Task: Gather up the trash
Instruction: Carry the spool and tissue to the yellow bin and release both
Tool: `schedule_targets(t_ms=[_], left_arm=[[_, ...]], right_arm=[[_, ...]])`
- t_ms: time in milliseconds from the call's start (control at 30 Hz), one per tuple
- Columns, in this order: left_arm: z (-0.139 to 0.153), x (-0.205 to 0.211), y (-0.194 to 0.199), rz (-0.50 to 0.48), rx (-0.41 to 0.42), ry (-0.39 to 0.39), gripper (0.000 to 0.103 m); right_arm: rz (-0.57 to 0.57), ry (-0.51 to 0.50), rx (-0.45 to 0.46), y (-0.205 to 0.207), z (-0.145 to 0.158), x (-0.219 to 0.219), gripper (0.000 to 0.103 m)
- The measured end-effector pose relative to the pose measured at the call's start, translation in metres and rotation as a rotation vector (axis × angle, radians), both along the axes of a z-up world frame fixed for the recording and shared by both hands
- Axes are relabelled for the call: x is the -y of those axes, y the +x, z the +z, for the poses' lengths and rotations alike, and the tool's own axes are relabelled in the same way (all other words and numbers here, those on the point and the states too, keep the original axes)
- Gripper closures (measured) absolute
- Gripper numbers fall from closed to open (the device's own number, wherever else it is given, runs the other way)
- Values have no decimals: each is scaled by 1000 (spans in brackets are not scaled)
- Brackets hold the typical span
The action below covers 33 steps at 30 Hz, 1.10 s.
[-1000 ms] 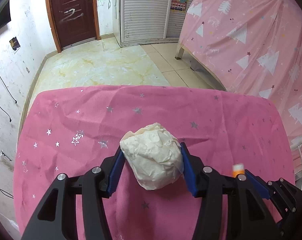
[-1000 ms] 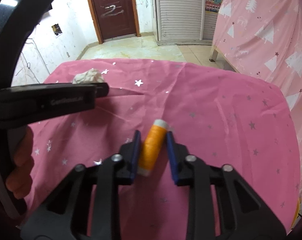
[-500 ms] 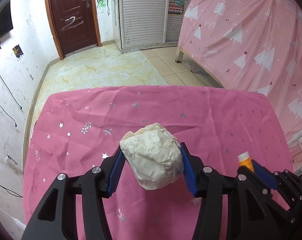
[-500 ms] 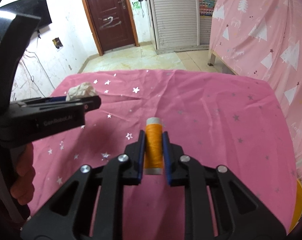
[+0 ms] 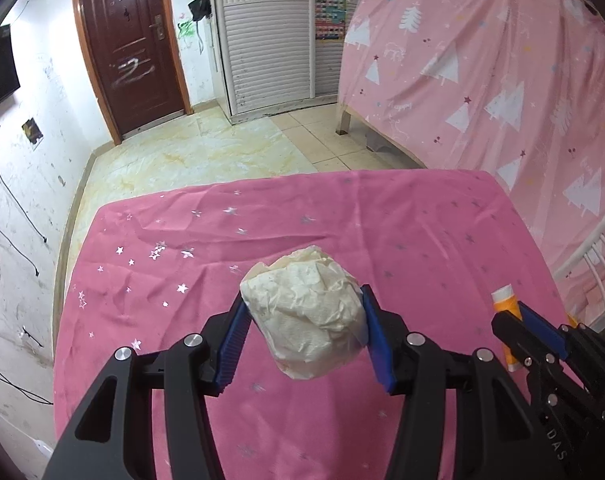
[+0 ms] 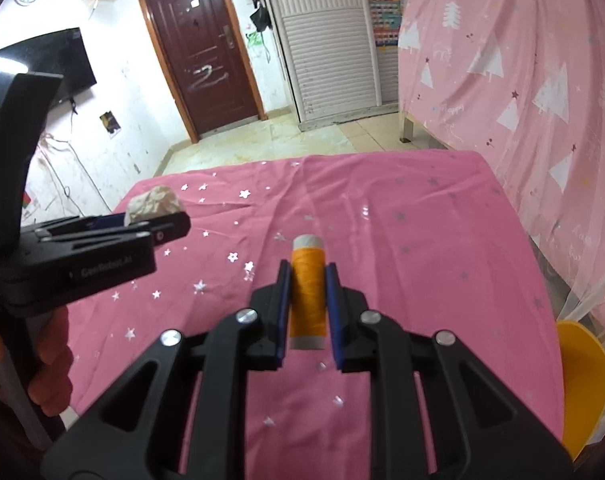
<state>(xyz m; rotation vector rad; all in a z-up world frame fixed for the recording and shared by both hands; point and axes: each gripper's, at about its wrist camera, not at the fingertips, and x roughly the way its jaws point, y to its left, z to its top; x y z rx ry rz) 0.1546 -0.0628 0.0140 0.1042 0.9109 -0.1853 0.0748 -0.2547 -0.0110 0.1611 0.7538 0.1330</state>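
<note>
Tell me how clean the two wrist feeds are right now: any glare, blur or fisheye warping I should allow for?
Left wrist view: sharp on the crumpled paper wad in the left gripper; fisheye bows the door and walls; corners are vignetted black. Right wrist view: the orange thread spool in the right gripper is crisp; bright glare on the wall screen; small glints on the pink tablecloth.

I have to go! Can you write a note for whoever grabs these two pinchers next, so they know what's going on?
Left gripper: shut on the crumpled paper ball, held above the pink tablecloth.
Right gripper: shut on the orange thread spool, also off the cloth.
Done: both pieces picked up.
Left: drop them in a bin. A yellow container shows at the table's right edge; whether it is the bin is unclear.
</note>
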Motion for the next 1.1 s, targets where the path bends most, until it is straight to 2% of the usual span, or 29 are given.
schedule_targets(t_ms=[433,1100], left_arm=[[10,63,-39,-78,36,69,55],[-1,198,-104,-308,34,137,55]], right_arm=[[-114,75,53,-45,-2,72,87],[-342,131,96,-116,-15,193,87]])
